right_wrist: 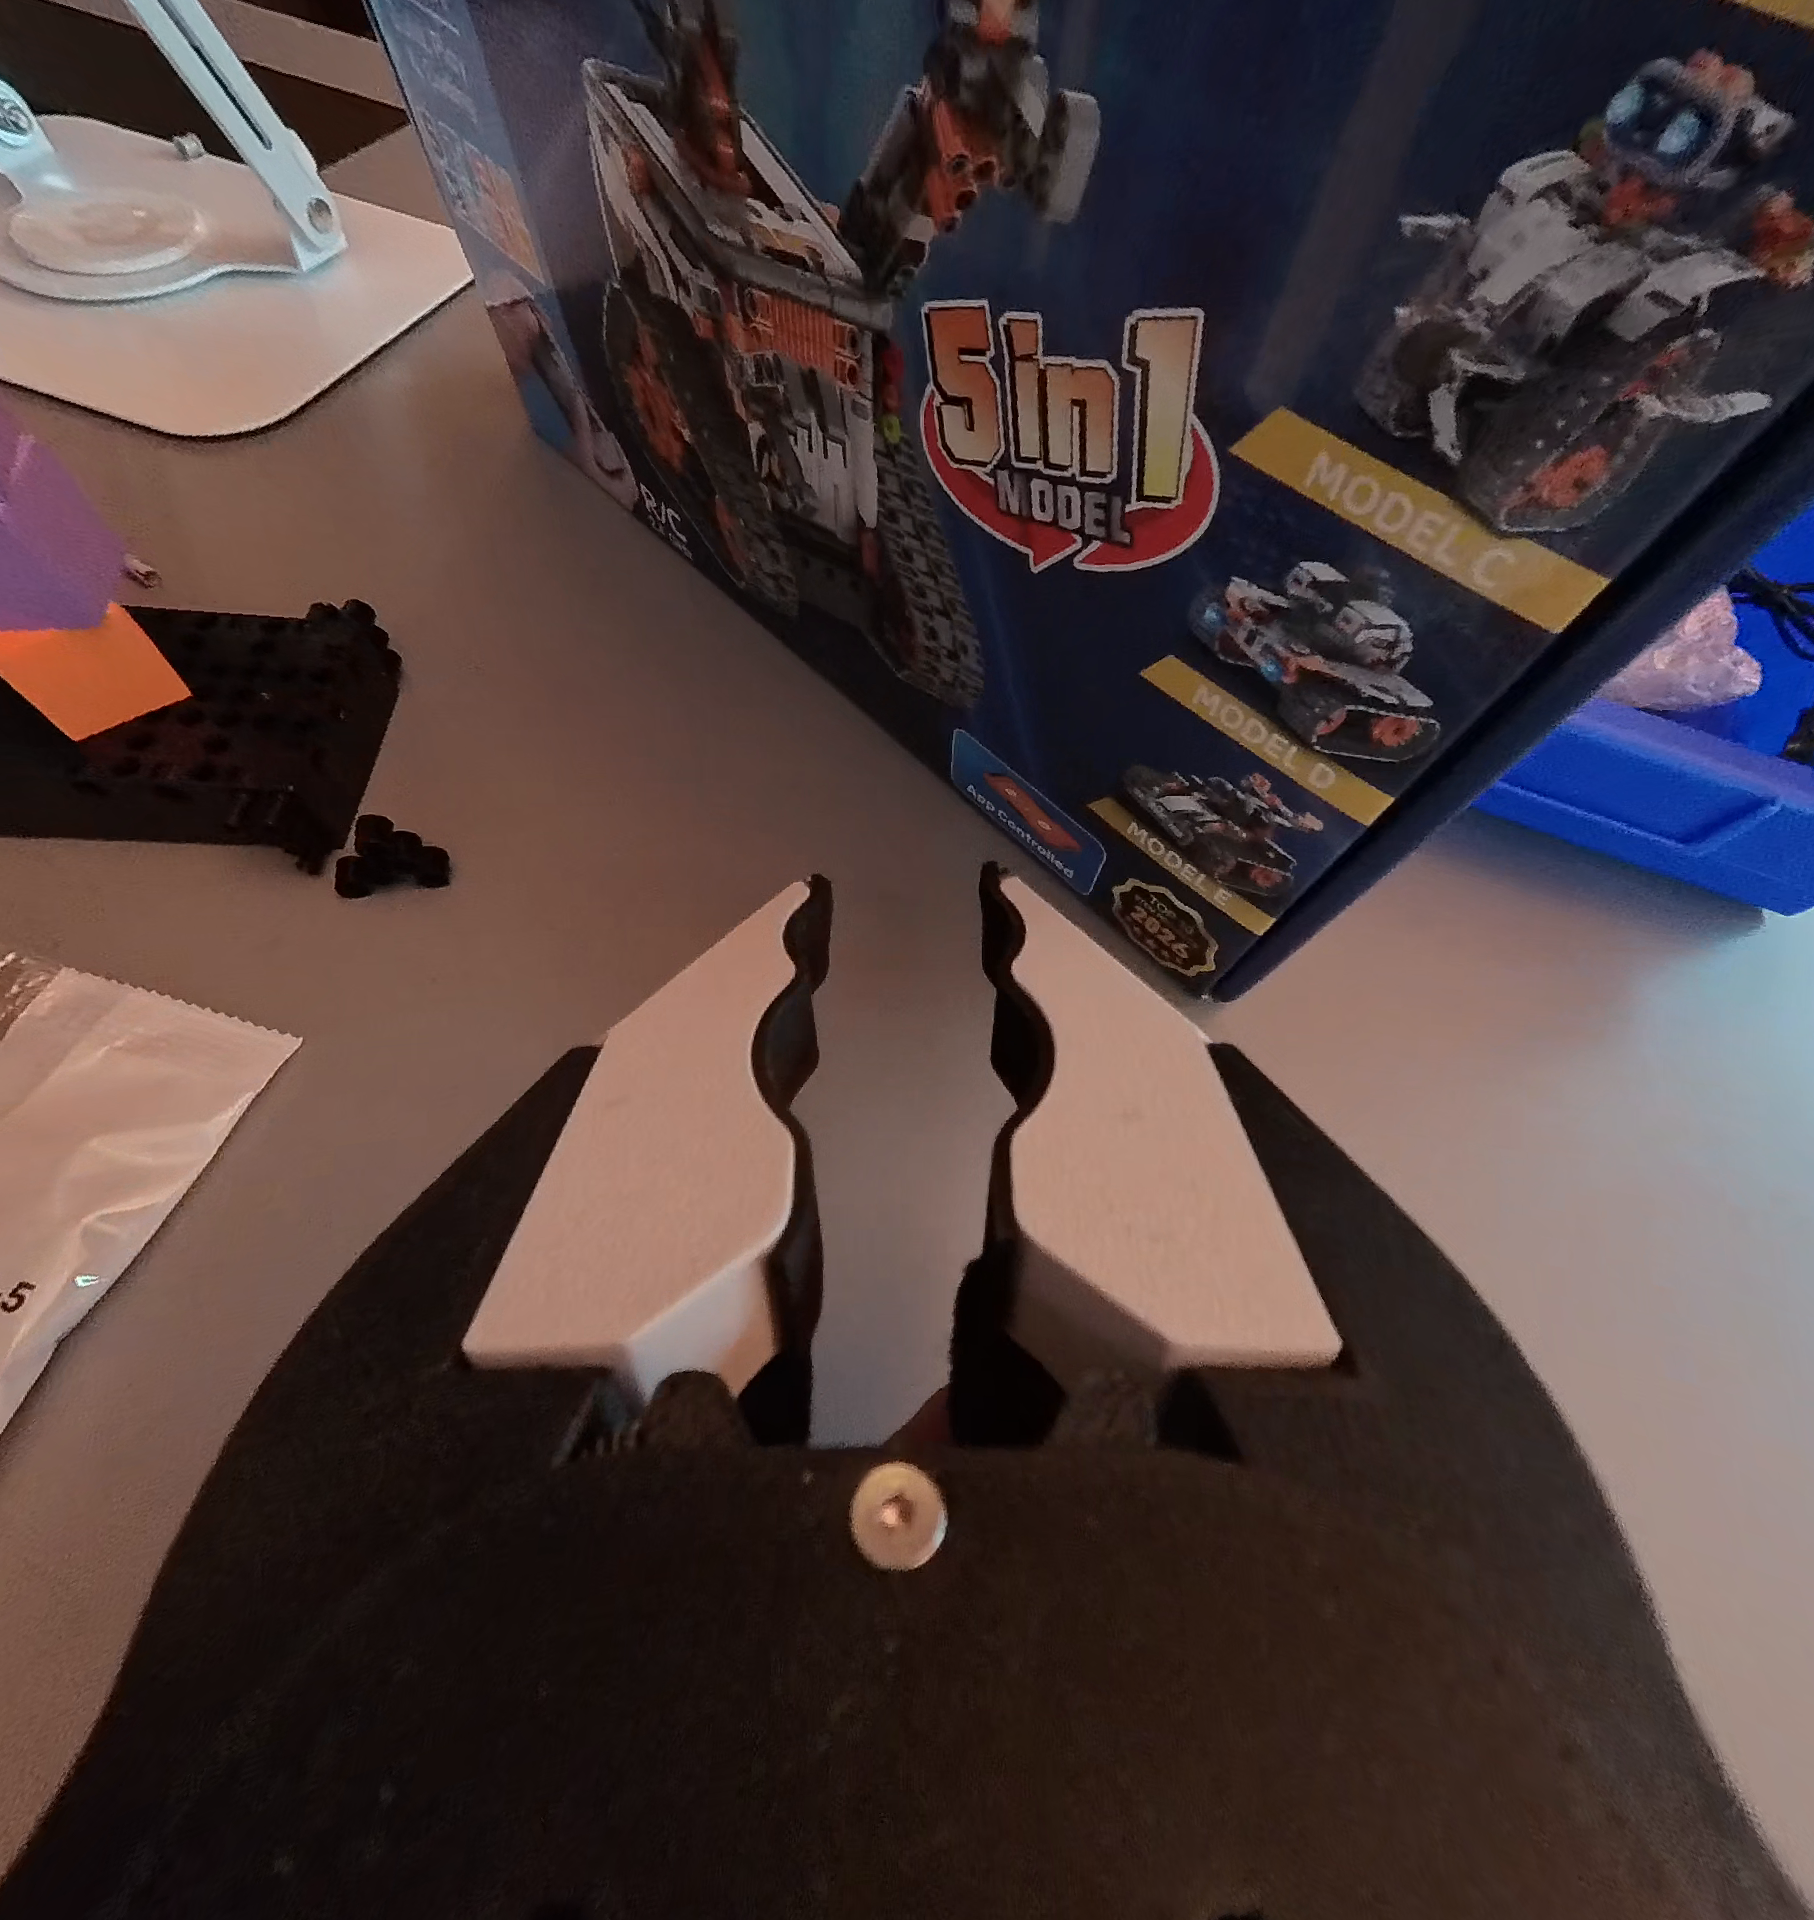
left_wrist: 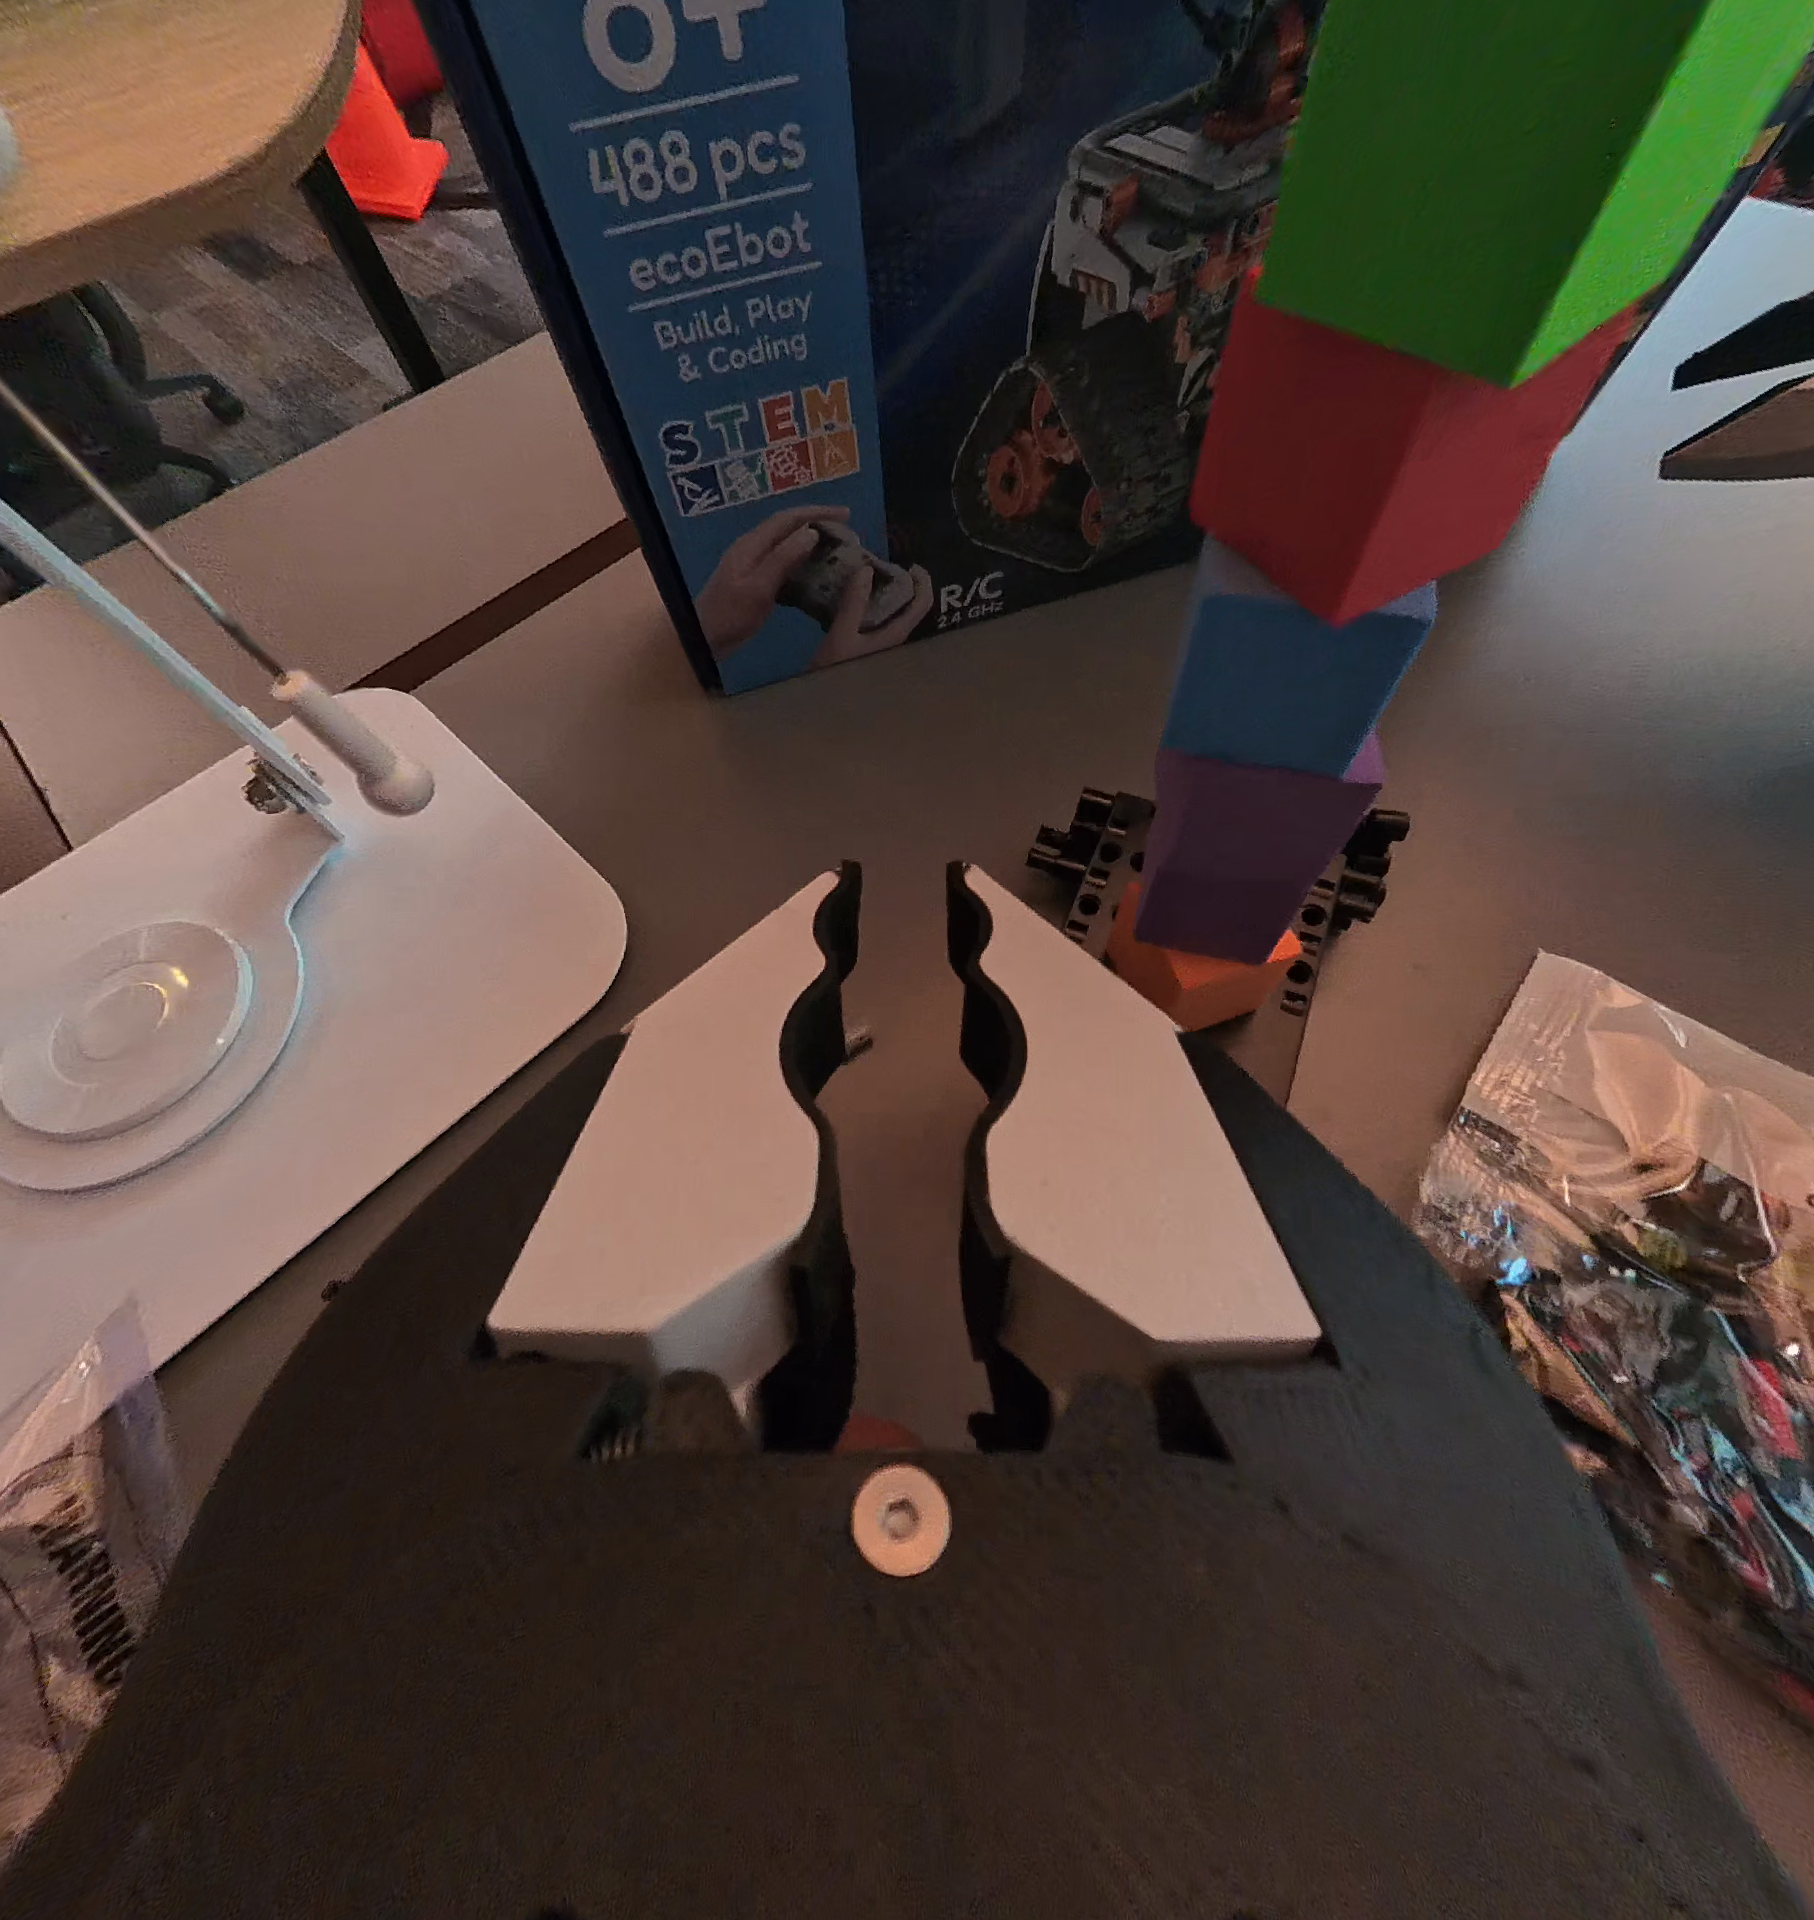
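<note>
- The left gripper hovers over the grey bench, jaws set a narrow gap apart and holding nothing.
- Just right of its tips stands a leaning stack of blocks: orange block lowest, then purple block, blue block, red block and green block on top, resting on a black studded plate.
- Ahead stands a blue toy-kit box; a white lamp base lies left, and a bag of parts right.
- The right gripper is likewise empty, jaws narrowly parted (bare bench between them), near the box's lower corner.
- Small black pieces lie loose to its left, beside the plate.
- A blue bin sits behind the box.
</note>
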Motion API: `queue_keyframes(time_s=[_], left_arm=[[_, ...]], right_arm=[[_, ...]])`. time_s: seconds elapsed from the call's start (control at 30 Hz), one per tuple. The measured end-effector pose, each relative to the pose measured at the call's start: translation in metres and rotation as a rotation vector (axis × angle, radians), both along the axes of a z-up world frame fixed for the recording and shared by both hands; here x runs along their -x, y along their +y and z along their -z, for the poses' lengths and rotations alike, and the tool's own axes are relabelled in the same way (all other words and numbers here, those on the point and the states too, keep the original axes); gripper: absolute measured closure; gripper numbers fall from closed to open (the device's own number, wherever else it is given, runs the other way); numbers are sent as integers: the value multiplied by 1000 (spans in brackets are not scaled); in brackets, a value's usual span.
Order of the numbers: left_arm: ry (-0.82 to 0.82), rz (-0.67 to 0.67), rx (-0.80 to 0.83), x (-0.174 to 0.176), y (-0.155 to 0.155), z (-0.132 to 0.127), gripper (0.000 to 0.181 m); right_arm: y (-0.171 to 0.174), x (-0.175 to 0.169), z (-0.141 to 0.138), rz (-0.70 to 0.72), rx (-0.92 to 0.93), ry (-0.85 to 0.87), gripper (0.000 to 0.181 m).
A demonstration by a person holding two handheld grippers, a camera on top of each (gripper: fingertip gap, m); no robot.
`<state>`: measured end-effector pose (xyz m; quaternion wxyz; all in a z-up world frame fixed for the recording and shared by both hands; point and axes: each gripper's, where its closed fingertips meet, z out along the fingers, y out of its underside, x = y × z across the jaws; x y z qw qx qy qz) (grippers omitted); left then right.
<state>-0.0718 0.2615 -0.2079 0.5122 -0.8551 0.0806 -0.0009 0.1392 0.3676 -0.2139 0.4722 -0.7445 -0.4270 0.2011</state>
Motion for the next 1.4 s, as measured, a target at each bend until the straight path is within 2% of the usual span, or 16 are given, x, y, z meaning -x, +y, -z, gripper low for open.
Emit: queue_keyframes(time_s=[0.37, 0.73, 0.9, 1.3, 1.4], left_arm=[[16, 11, 36, -6, 7, 12, 176], [146, 98, 43, -55, 15, 9, 179], [235, 112, 30, -60, 17, 8, 179], [217, 123, 21, -58, 14, 10, 177], [220, 125, 11, -58, 13, 8, 176]], right_arm=[[3, -3, -2, 14, 8, 9, 153], [6, -8, -2, 32, 15, 12, 153], [10, -14, -3, 58, 15, 18, 153], [38, -72, -11, 240, 68, 154, 155], [38, -86, -31, 260, 57, 277, 155]])
